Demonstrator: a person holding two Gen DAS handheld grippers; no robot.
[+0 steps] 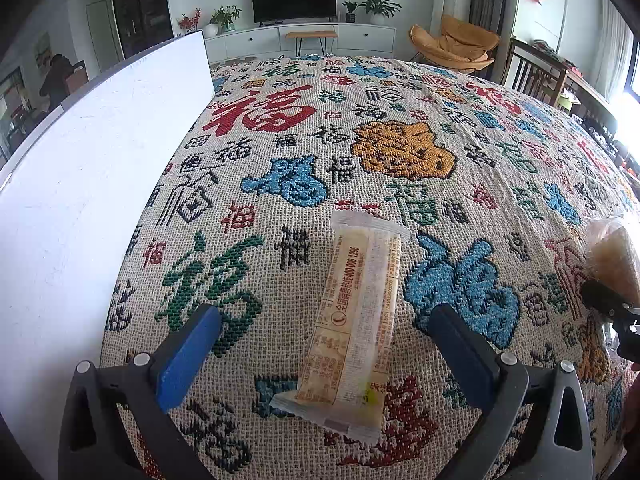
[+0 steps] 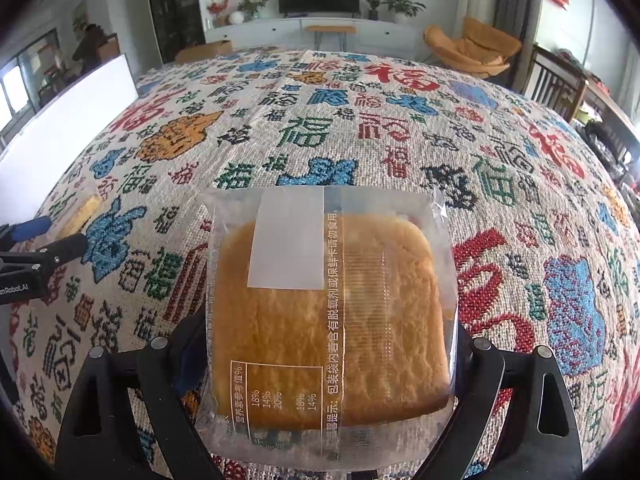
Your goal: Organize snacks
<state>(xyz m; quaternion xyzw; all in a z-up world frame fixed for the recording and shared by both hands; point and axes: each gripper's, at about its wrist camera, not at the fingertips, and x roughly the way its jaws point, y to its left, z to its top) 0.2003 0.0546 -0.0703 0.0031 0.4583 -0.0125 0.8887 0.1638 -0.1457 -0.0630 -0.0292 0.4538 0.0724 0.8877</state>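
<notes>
Left gripper [image 1: 326, 332]: fingers [image 1: 188, 356] spread wide, nothing held, blue pads either side of the snack bar.
Snack bar [image 1: 352, 320]: flat on the patterned cloth [image 1: 280, 132], straight ahead, between the fingers but nearer the right one; touching neither.
Long axis of bar: nearly along the reach, tipped slightly right at the far end; short width across the gap, so a squeeze across the width looks workable.
Right gripper [image 2: 320, 360]: closed onto the bread pack [image 2: 328, 312], sides pinched between the fingers, pack apparently raised off the cloth.
Bread pack from the left view: only a corner visible at the far right edge, with a dark fingertip below it.
Nearer hand for the bar: left, by a clear margin; right already occupied.
White board [image 1: 80, 180]: upright along the left edge of the cloth, well apart from the bar.
Destination for snacks: cannot tell; no box or tray visible.
</notes>
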